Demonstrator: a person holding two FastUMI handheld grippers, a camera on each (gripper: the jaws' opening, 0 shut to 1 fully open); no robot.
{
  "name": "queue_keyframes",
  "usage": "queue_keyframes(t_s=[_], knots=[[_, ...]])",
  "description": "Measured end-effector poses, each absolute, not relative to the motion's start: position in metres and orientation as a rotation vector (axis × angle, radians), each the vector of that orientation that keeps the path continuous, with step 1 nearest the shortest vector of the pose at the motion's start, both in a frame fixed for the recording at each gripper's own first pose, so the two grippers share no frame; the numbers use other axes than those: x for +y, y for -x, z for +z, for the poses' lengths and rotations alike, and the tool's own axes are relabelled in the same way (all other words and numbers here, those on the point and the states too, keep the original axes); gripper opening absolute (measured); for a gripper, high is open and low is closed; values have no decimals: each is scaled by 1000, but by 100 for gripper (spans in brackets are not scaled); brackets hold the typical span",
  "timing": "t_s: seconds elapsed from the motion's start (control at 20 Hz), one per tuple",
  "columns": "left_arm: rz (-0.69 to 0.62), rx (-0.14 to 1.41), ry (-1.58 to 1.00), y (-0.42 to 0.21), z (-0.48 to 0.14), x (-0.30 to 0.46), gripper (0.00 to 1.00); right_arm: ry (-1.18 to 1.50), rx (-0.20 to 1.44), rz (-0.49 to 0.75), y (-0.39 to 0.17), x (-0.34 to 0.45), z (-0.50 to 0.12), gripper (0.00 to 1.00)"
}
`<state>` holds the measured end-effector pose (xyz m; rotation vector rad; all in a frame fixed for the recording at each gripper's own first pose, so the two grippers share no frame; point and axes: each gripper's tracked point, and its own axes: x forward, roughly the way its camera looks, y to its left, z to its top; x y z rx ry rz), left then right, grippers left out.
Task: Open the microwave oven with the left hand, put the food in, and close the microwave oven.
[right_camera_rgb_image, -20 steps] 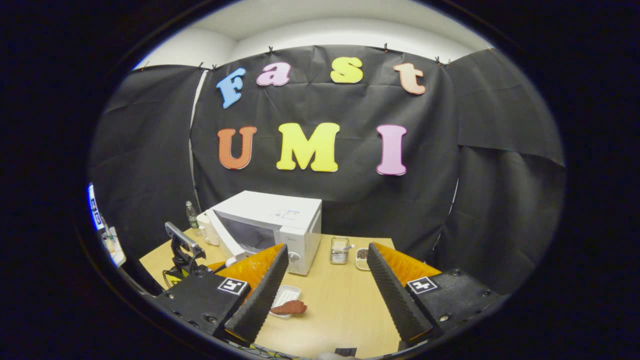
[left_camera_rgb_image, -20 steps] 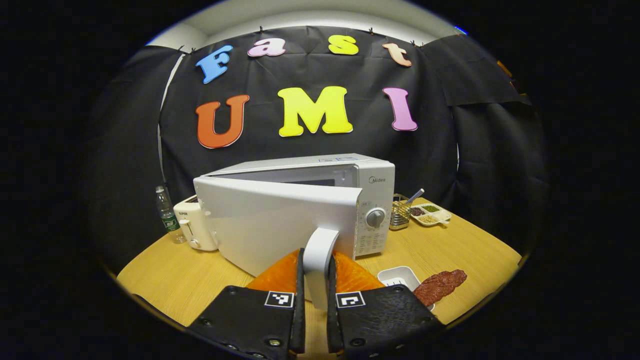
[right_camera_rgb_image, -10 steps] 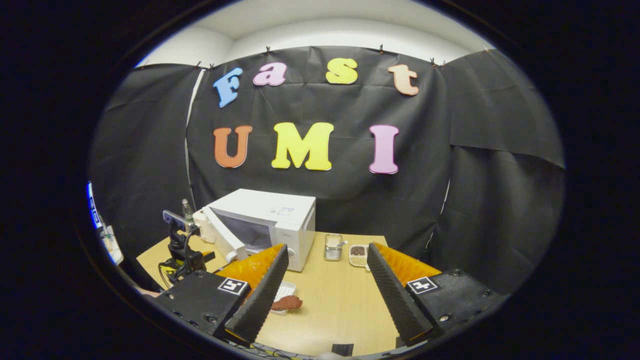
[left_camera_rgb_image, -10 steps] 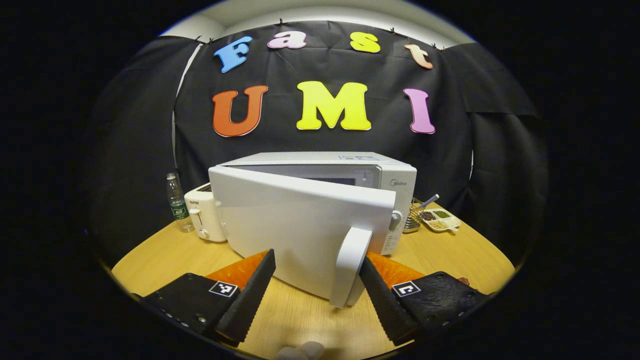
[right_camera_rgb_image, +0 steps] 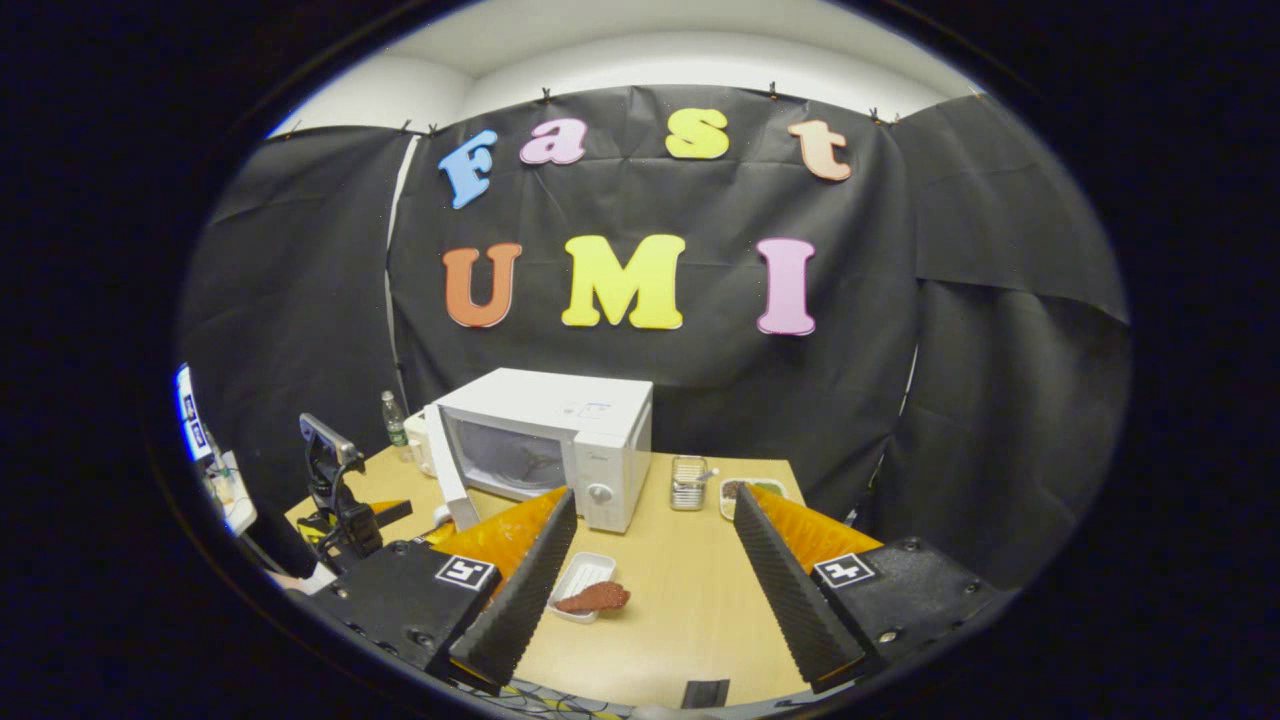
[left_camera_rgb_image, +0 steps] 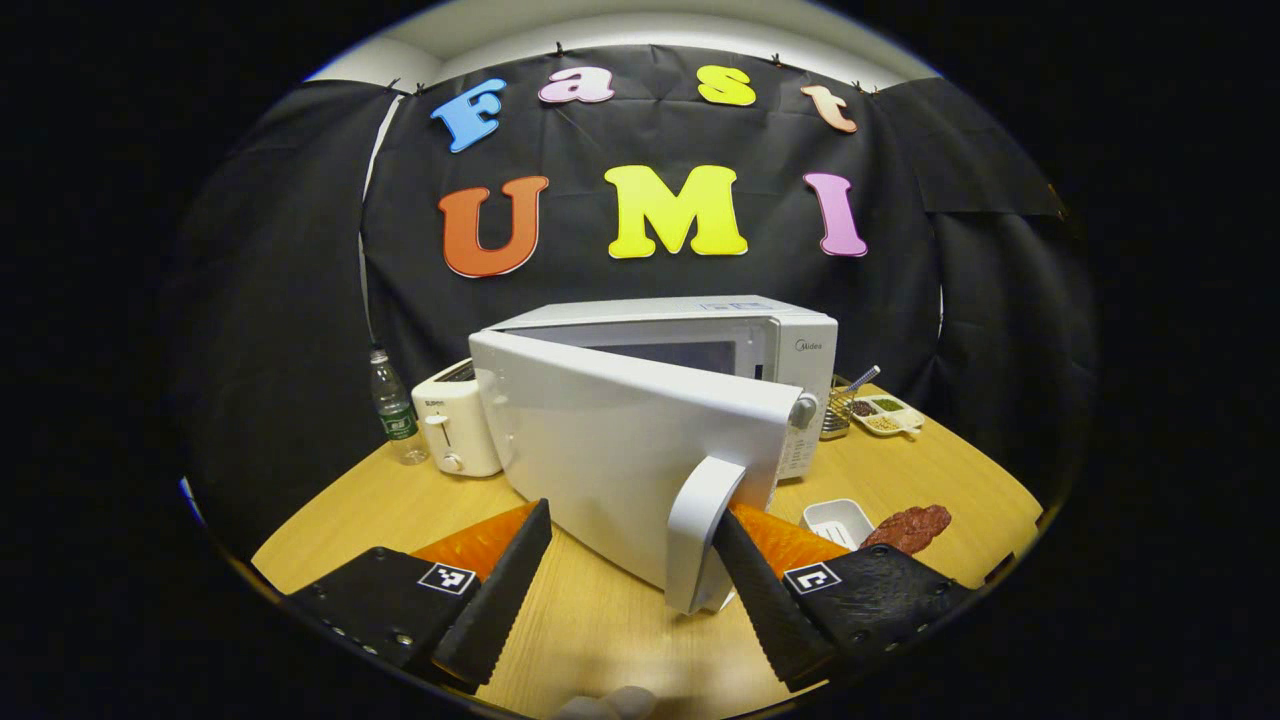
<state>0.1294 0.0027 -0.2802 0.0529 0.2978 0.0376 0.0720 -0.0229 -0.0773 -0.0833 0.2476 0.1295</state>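
Note:
The white microwave (left_camera_rgb_image: 740, 335) stands on the wooden table with its door (left_camera_rgb_image: 610, 450) swung partly open. The door's handle (left_camera_rgb_image: 700, 530) sits between the spread fingers of my left gripper (left_camera_rgb_image: 630, 512), close to the right finger and untouched by the left one. This gripper is open. A reddish-brown piece of food (left_camera_rgb_image: 905, 525) lies partly on a small white dish (left_camera_rgb_image: 835, 520) right of the door. In the right gripper view my right gripper (right_camera_rgb_image: 654, 492) hangs open and empty above the table, with the food (right_camera_rgb_image: 595, 597) and the open microwave (right_camera_rgb_image: 560, 435) ahead to its left.
A white toaster (left_camera_rgb_image: 455, 430) and a water bottle (left_camera_rgb_image: 393, 410) stand left of the microwave. A metal caddy (left_camera_rgb_image: 838, 410) and a divided dish of spices (left_camera_rgb_image: 885, 415) stand at its right. Bare table (right_camera_rgb_image: 690, 590) lies in front of the right gripper.
My left gripper was shut on the door handle; it has let go and opened. The door has swung wider. The right gripper stays open and has shifted only slightly.

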Motion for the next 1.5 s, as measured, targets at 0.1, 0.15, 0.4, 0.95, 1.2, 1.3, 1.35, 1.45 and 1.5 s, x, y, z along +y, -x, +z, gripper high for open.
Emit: queue_keyframes(t_s=[0.1,0.15,0.4,0.95,1.2,1.3,1.35,1.45,1.5], knots=[[57,304,-57,-115,-281,22,96,73,254,153,-67,-7,-82,100],[67,308,-56,-107,-281,31,96,67,253,165,-65,2,-82,92],[106,314,-71,-76,-281,80,96,63,257,213,-52,42,-90,100],[188,333,-71,-37,-287,182,96,65,310,201,-36,76,-137,91],[250,346,-117,-26,-283,228,96,23,399,154,-53,56,-190,100],[279,349,-115,-22,-278,243,96,0,432,140,-67,44,-215,100],[295,353,-118,-20,-276,247,96,-17,447,138,-74,38,-228,100],[308,352,-137,-12,-271,250,96,-56,511,139,-91,29,-259,100],[306,358,-140,-9,-268,247,96,-92,548,136,-99,25,-273,100]])
